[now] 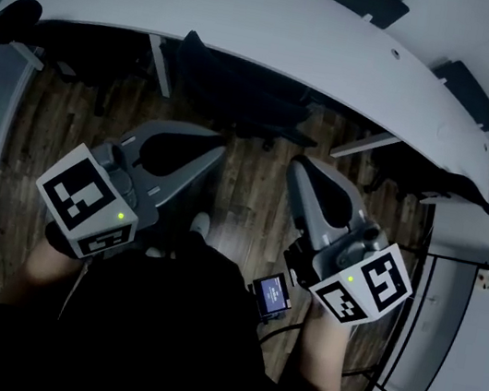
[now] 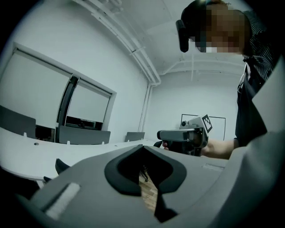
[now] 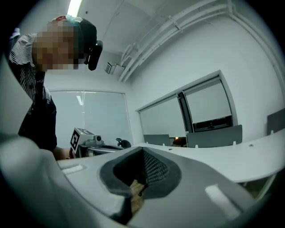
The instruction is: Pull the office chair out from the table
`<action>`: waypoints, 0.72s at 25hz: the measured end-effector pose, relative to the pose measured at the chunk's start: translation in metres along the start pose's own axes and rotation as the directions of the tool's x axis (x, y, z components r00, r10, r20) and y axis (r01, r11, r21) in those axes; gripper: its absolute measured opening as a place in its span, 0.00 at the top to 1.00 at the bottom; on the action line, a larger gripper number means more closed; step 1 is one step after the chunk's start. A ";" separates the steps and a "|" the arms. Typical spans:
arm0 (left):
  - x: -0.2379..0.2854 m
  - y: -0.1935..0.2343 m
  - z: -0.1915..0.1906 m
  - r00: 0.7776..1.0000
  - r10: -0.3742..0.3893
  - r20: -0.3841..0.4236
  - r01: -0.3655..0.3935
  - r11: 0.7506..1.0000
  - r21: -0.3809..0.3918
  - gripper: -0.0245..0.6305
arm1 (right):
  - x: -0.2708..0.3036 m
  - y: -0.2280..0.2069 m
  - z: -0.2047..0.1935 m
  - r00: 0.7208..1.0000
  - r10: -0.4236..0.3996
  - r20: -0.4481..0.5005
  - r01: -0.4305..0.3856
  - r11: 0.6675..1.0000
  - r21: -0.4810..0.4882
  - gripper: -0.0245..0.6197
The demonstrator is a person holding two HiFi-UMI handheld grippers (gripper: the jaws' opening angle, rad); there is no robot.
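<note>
The reach is the step in hand: nothing has hold of the chair (image 1: 234, 94), which sits tucked under the near edge of the curved white worktop (image 1: 282, 37), upper middle of the head view. The left claw (image 1: 216, 150) and right claw (image 1: 298, 168) are both fully closed and empty. They sit lower in the frame over the wooden floor (image 1: 250, 191), well apart from the chair. Next, I judge, a claw must go forward, open, grip the chair's back or arm, then draw it towards the bottom of the frame. Count: two claws, one worktop, and seemingly three dark chairs under its edge.
</note>
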State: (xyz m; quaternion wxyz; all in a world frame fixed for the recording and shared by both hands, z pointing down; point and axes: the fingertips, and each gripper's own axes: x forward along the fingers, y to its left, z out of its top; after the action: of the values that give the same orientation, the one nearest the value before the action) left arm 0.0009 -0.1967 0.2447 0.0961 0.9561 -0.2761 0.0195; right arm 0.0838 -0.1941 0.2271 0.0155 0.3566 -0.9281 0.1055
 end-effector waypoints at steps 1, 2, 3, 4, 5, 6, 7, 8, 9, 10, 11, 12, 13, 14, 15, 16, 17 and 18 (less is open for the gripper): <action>0.010 0.003 0.002 1.000 0.003 -0.005 -0.003 1.000 0.010 0.96 | 0.001 -0.010 0.002 1.000 0.007 0.004 -0.007 1.000 0.001 0.96; 0.020 0.006 0.004 1.000 0.006 -0.012 -0.006 1.000 0.022 0.96 | 0.003 -0.021 0.003 1.000 0.015 0.008 -0.015 1.000 0.002 0.96; 0.031 0.010 0.004 1.000 0.010 -0.022 -0.009 0.999 0.035 0.96 | 0.004 -0.032 0.003 1.000 0.024 0.012 -0.024 1.000 0.004 0.96; 0.042 0.013 0.003 0.999 0.015 -0.034 -0.013 0.999 0.048 0.96 | 0.005 -0.044 0.002 0.999 0.032 0.014 -0.033 0.999 0.007 0.96; 0.053 0.016 0.002 0.999 0.021 -0.046 -0.018 0.998 0.058 0.96 | 0.006 -0.055 0.001 0.999 0.041 0.015 -0.041 0.999 0.011 0.96; 0.063 0.019 0.001 0.998 0.027 -0.057 -0.024 0.998 0.066 0.96 | 0.006 -0.067 -0.001 0.999 0.048 0.015 -0.048 0.999 0.015 0.96; 0.073 0.022 -0.001 0.997 0.033 -0.067 -0.029 0.997 0.070 0.96 | 0.007 -0.078 -0.003 0.998 0.054 0.014 -0.054 0.998 0.018 0.96; 0.081 0.025 -0.003 0.996 0.038 -0.076 -0.033 0.997 0.072 0.96 | 0.009 -0.087 -0.004 0.998 0.058 0.014 -0.058 0.998 0.020 0.96; 0.086 0.027 -0.005 0.995 0.043 -0.085 -0.037 0.997 0.071 0.96 | 0.011 -0.095 -0.005 0.998 0.062 0.014 -0.063 0.998 0.020 0.96; 0.090 0.030 -0.007 0.994 0.047 -0.094 -0.041 0.997 0.068 0.96 | 0.013 -0.100 -0.007 0.998 0.068 0.014 -0.068 0.997 0.019 0.96; 0.091 0.033 -0.011 0.993 0.051 -0.104 -0.044 0.997 0.064 0.96 | 0.015 -0.103 -0.008 0.997 0.075 0.014 -0.075 0.997 0.018 0.96; 0.092 0.035 -0.014 0.992 0.054 -0.115 -0.047 0.997 0.061 0.96 | 0.018 -0.106 -0.010 0.997 0.082 0.011 -0.082 0.997 0.016 0.96; 0.092 0.039 -0.017 0.990 0.055 -0.126 -0.048 0.997 0.061 0.96 | 0.020 -0.109 -0.011 0.996 0.086 0.008 -0.086 0.996 0.014 0.96; 0.091 0.043 -0.018 0.989 0.057 -0.137 -0.048 0.997 0.063 0.96 | 0.023 -0.113 -0.012 0.996 0.087 0.005 -0.087 0.996 0.014 0.96; 0.090 0.049 -0.018 0.987 0.059 -0.146 -0.049 0.996 0.069 0.96 | 0.027 -0.117 -0.013 0.996 0.084 0.004 -0.084 0.996 0.018 0.96; 0.089 0.055 -0.018 0.986 0.061 -0.153 -0.050 0.996 0.074 0.96 | 0.031 -0.122 -0.013 0.997 0.078 0.004 -0.078 0.997 0.023 0.96; 0.087 0.062 -0.017 0.985 0.064 -0.158 -0.052 0.996 0.079 0.96 | 0.035 -0.126 -0.014 0.998 0.070 0.004 -0.070 0.997 0.027 0.96; 0.087 0.068 -0.017 0.985 0.065 -0.161 -0.052 0.995 0.085 0.96 | 0.040 -0.130 -0.014 0.998 0.059 0.003 -0.059 0.998 0.028 0.96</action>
State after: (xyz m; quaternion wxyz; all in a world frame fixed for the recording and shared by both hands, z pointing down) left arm 0.0381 -0.2956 0.2806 0.0792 0.9458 -0.2943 0.1120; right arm 0.1399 -0.3110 0.2684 0.0066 0.3294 -0.9367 0.1185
